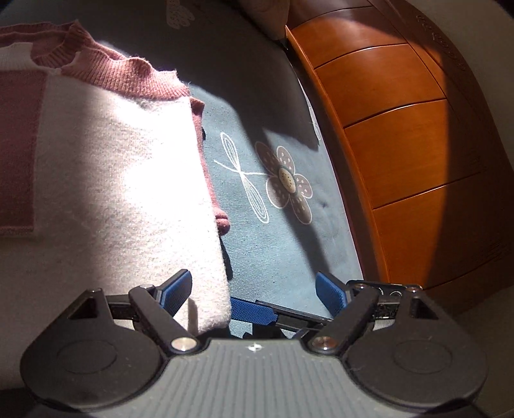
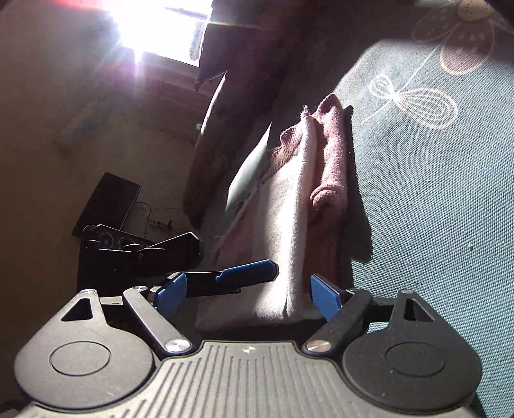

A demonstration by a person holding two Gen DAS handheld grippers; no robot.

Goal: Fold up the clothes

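While both grippers stood wide, gripping nothing | left gripper [image 1: 253,291] and right gripper [image 2: 247,289] straddled sweater [image 1: 128,180] edge | advice: pinch every layer squarely.

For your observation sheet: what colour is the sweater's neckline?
Dusty pink ribbed knit neckline on a cream sweater; clearest in the left wrist view.

A bedroom in a home. A blue bedsheet [image 1: 282,231] printed with flowers and dragonflies covers a mattress, and a polished orange-brown wooden bed frame [image 1: 401,144] with curved panels runs along its edge. A folded pink and white knit sweater [image 1: 128,167] lies on the sheet. Sun glares through a window [image 2: 167,29] in a plain wall, and dark electronics [image 2: 128,244] sit below it.
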